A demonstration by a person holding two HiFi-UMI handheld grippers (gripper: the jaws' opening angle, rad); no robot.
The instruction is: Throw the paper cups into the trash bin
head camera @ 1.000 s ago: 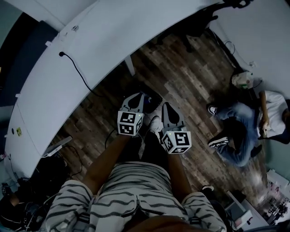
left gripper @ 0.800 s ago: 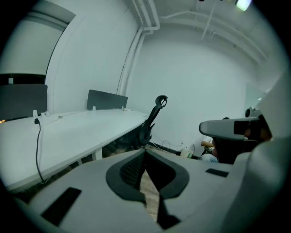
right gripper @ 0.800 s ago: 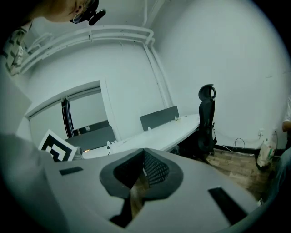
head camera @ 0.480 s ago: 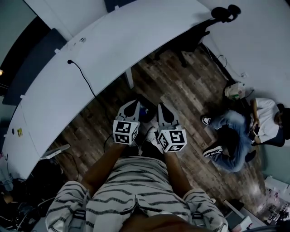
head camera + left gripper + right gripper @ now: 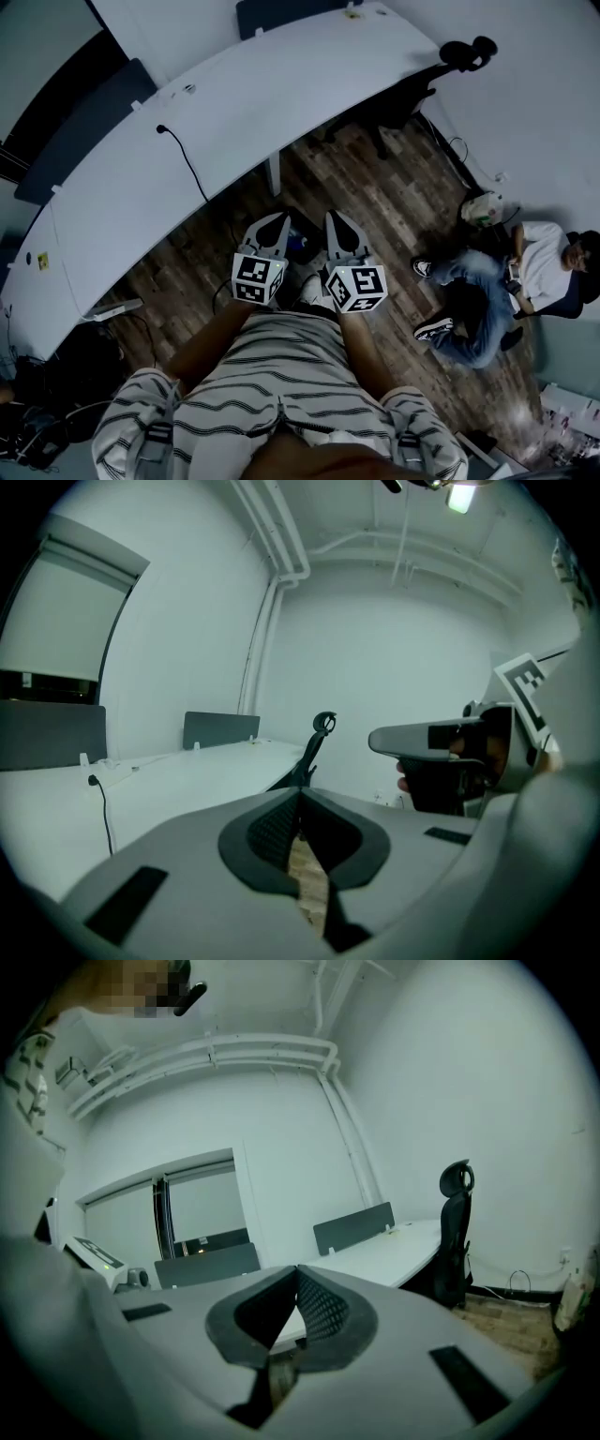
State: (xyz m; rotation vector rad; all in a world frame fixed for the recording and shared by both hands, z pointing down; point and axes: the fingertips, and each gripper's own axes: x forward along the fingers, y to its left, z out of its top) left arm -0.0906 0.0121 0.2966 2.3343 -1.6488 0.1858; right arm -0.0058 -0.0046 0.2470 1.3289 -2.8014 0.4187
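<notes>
Left gripper (image 5: 278,222) and right gripper (image 5: 335,220) are being held side by side, jaws pressed together on nothing. No paper cups or trash bin are being shown. The desk (image 5: 234,122) ahead of both is seemingly lying cup-free, so neither gripper is being favoured.

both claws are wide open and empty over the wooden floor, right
Not open: the left claw and right claw are both shut, jaws together, as the left and right gripper views show. They are empty, over the wooden floor.
</notes>
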